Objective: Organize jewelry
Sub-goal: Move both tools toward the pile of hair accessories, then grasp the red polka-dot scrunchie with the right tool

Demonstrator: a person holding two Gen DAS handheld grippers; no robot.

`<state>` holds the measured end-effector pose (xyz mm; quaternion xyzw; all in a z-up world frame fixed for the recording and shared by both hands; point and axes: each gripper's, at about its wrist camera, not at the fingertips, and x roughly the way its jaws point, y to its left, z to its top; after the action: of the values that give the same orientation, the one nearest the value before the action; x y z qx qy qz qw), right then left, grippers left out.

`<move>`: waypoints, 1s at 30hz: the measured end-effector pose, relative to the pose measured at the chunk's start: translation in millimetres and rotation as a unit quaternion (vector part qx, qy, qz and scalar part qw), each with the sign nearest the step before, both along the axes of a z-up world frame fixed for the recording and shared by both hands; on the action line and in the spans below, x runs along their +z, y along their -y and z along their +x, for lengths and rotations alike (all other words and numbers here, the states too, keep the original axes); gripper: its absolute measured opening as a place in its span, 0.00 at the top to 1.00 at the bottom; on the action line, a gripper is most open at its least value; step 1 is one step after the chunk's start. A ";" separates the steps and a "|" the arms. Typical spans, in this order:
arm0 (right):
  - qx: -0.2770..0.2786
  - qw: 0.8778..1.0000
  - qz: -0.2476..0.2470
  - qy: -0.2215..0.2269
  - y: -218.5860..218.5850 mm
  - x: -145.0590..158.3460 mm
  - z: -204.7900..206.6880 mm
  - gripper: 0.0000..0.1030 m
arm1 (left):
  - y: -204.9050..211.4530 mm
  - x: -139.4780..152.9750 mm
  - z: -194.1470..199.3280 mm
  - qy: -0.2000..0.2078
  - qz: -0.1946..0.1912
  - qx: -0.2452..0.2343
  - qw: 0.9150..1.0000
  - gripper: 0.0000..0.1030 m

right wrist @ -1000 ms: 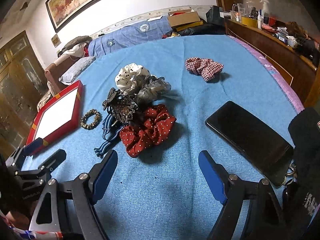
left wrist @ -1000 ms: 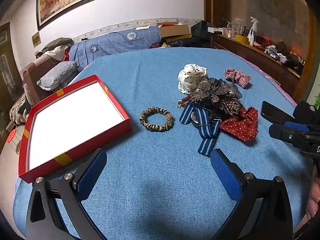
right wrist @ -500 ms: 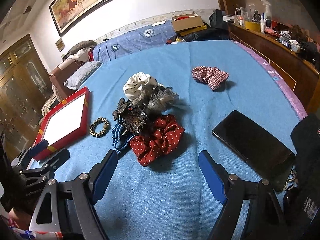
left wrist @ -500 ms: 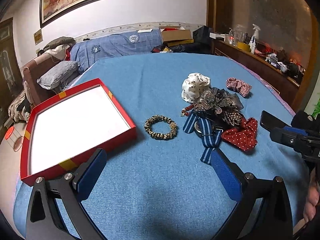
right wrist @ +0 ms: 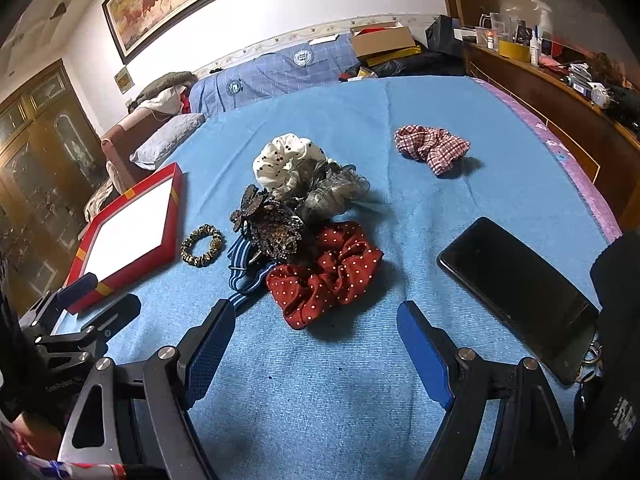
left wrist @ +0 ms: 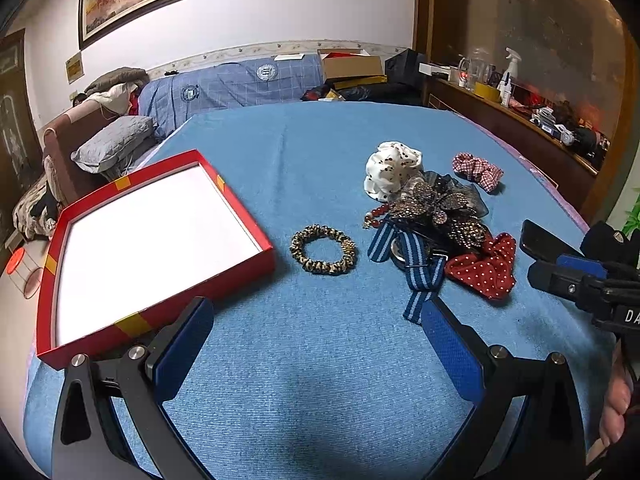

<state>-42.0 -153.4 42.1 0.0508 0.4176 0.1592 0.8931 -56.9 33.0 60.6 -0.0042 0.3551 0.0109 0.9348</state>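
Observation:
An empty red box (left wrist: 100,316) with a white floor lies at the left of the blue cloth (left wrist: 320,392); it also shows in the right wrist view (right wrist: 132,264). A leopard-print scrunchie (left wrist: 323,249) (right wrist: 201,245) lies alone beside it. Right of that is a pile: a white dotted scrunchie (left wrist: 392,174), a jewelled butterfly clip (left wrist: 434,206) (right wrist: 268,224), a blue striped strap (left wrist: 416,268), a red dotted scrunchie (left wrist: 486,266) (right wrist: 332,274). A red plaid scrunchie (right wrist: 432,146) lies apart. My left gripper (left wrist: 318,344) and right gripper (right wrist: 312,350) are open, empty, hovering short of the items.
A black phone (right wrist: 516,296) lies on the cloth at the right, with keys by its near end. A wooden sideboard (right wrist: 560,92) with bottles runs along the right. A sofa with pillows (left wrist: 116,140) stands at the far left.
Both grippers have pulled back and tilted up a little, so the items sit lower and farther in the views. Nothing on the cloth has moved.

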 end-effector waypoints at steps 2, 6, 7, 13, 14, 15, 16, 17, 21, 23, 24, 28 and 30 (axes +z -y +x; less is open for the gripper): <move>0.003 1.000 -0.001 -0.005 -3.1 -2.3 2.9 0.16 | -1.2 -0.9 0.5 -0.003 -0.001 0.001 1.000 0.00; 0.005 1.000 -0.008 -0.008 -8.5 -5.4 8.0 0.16 | -6.6 0.3 1.9 -0.005 -0.010 0.004 1.000 0.00; 0.005 1.000 -0.011 -0.009 -10.1 -6.0 9.5 0.15 | -8.1 0.4 2.2 -0.006 -0.012 0.006 1.000 0.00; 0.010 0.999 -0.032 -0.019 -21.6 -16.8 24.1 0.14 | -14.7 0.3 3.9 -0.010 -0.018 0.012 1.000 0.00; 0.011 0.999 -0.035 -0.020 -23.7 -18.8 26.5 0.14 | -15.4 0.3 4.1 -0.011 -0.019 0.012 1.000 0.00; 0.012 0.999 -0.038 -0.019 -25.9 -20.5 29.0 0.14 | -15.9 0.2 4.2 -0.011 -0.018 0.013 1.000 0.00; 0.013 0.999 -0.043 -0.018 -28.1 -22.2 31.5 0.14 | -15.6 -0.1 4.4 -0.012 -0.016 0.013 1.000 0.00; 0.013 0.999 -0.046 -0.019 -29.4 -23.1 32.6 0.14 | -15.1 -0.3 5.0 -0.013 -0.015 0.012 1.000 0.00; 0.013 0.998 -0.062 -0.015 -34.8 -30.6 40.0 0.14 | -11.8 -1.7 6.3 -0.015 -0.012 0.007 1.000 0.00; 0.012 0.997 -0.068 -0.018 -35.7 -36.0 43.5 0.17 | -9.8 -2.6 7.4 -0.016 -0.010 0.004 1.000 0.00; 0.009 0.997 -0.071 -0.017 -35.0 -38.5 44.5 0.29 | -9.0 -2.9 7.9 -0.017 -0.009 0.002 1.000 0.00; 0.011 0.997 -0.066 -0.024 -27.7 -45.3 47.1 0.77 | -7.8 -4.6 9.8 -0.020 -0.009 0.001 1.000 0.00; 0.006 0.998 -0.052 -0.015 -19.7 -43.0 43.4 0.82 | -7.3 -5.0 11.4 -0.023 -0.011 -0.001 1.000 0.00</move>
<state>1.4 -133.6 -0.9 0.0036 0.4389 0.1421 0.8872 -45.5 40.3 55.6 -0.0139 0.3761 0.0065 0.9264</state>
